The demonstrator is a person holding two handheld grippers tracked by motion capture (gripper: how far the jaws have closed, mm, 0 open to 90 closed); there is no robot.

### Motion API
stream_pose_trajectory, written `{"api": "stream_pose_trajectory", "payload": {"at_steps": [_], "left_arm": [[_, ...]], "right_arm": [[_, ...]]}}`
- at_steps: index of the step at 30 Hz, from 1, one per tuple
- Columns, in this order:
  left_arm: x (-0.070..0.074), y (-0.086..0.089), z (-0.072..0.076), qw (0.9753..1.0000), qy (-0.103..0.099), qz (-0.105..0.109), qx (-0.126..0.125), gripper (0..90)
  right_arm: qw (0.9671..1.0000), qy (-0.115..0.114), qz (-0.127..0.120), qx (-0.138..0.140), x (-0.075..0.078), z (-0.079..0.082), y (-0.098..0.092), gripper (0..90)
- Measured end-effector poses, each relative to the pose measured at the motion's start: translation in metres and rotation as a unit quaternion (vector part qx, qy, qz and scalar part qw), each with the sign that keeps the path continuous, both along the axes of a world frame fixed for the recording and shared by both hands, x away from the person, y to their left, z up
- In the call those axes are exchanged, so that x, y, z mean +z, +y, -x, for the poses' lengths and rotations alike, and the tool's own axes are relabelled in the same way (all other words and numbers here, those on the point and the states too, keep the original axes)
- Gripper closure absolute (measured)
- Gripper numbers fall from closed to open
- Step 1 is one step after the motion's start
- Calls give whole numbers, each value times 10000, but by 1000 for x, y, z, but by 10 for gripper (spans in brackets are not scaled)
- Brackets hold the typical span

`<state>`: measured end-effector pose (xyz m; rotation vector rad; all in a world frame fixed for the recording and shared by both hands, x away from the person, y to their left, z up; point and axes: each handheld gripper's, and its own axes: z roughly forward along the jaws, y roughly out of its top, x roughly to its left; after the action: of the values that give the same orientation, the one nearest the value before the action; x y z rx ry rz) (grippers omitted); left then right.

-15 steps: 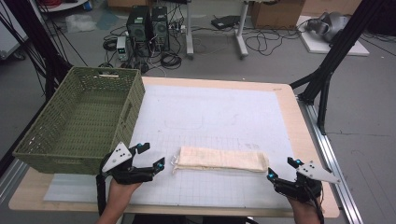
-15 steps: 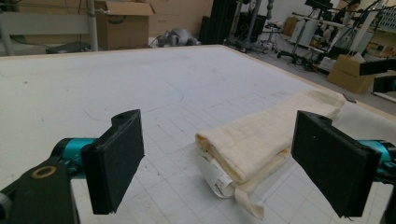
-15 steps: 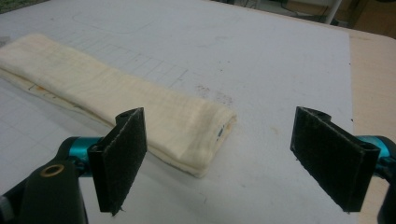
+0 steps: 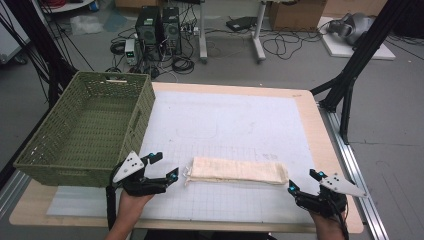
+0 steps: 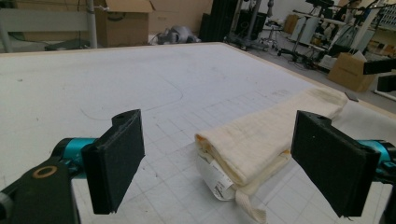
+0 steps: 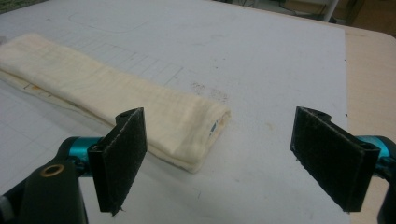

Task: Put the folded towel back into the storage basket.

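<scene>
A folded cream cloth [image 4: 235,171] lies lengthwise on the white gridded mat near the table's front. Its left end, with a white label and a loose tie, lies just ahead of my left gripper [image 4: 165,166], whose jaws stand wide open and empty. In the left gripper view the cloth [image 5: 261,140] sits between and beyond the two black pads. My right gripper [image 4: 304,181] is open too, a little off the cloth's right end. In the right gripper view the cloth's folded end [image 6: 187,126] lies just past the left pad [image 6: 122,156], untouched.
A green woven basket [image 4: 85,127] stands on the table's left side, close behind my left hand. The white mat [image 4: 235,120] stretches away behind the cloth. The wooden table edge [image 4: 335,150] runs along the right. Computers, cables and boxes lie on the floor beyond.
Both grippers sit nearly where they were; the left one has crept slightly toward the cloth's left end. The cloth has not moved.
</scene>
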<state>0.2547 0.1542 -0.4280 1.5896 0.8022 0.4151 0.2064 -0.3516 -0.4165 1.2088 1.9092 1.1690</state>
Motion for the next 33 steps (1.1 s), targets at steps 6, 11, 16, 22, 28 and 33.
{"api": "stream_pose_trajectory", "payload": {"at_steps": [6, 11, 16, 22, 28, 33], "left_arm": [[0, -2, 0, 10000, 34, -13, -21, 176], [0, -3, -2, 9999, 72, -65, -59, 177], [0, -7, -2, 9998, 189, -95, -21, 175], [0, -8, -4, 9997, 216, -122, -25, 171], [4, -13, -11, 9994, 335, -83, -51, 170], [6, -18, -17, 9985, 508, -170, -53, 170]], "right_arm": [[10000, 15, 3, -10, 1, 2, 0, 171], [10000, 1, 69, -2, 1, 1, 0, 171], [10000, -17, 91, 17, 3, 3, 3, 172], [10000, 53, 37, 10, 2, 2, 2, 172], [10000, 70, 21, -5, 1, 2, 2, 172], [10000, 70, 4, -30, 2, 3, 1, 173]]}}
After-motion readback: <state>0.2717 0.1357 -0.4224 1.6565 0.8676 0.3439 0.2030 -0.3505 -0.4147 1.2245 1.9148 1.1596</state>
